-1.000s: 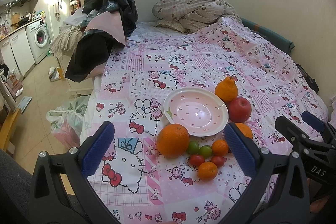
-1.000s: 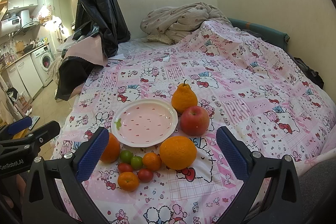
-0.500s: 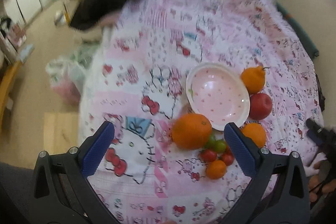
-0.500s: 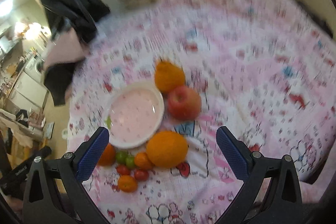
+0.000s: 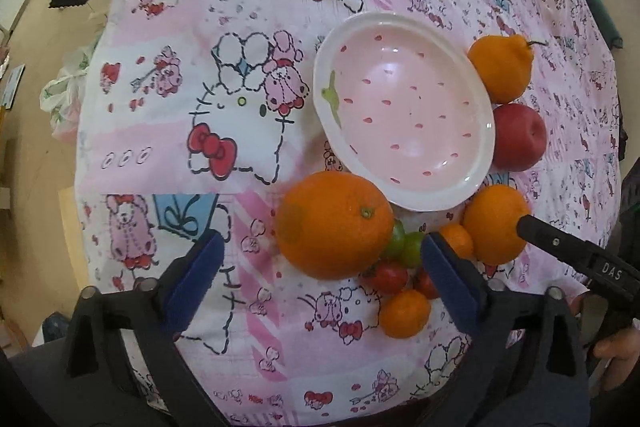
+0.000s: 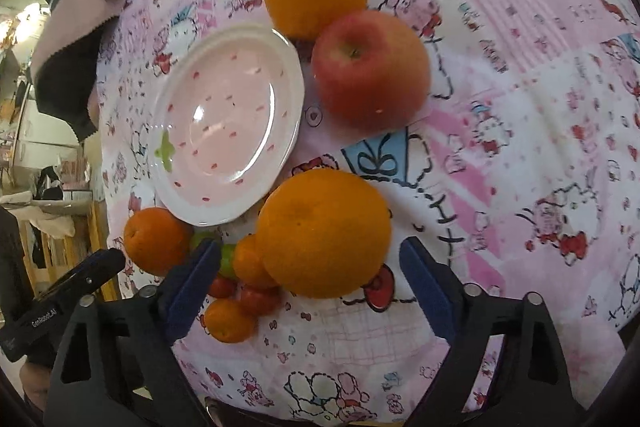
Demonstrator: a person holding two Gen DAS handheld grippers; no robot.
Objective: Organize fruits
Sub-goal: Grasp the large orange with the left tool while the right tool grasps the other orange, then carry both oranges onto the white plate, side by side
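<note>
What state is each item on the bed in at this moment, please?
Plate: empty, on the bedspread.
Left gripper: closing around the left large orange, no contact yet.
Right gripper: closing around the right large orange, no contact yet.
Apple: beside the plate.

Left wrist view: looks steeply down, close over the bed's pink cartoon-print quilt (image 5: 248, 131), from the left of the pink strawberry-speckled plate with white rim (image 5: 404, 111).

Right wrist view: same steep, close look from the right of the plate (image 6: 228, 123).

Shared: plate, surrounding fruit cluster; each view catches the other hand-held gripper at its edge.
</note>
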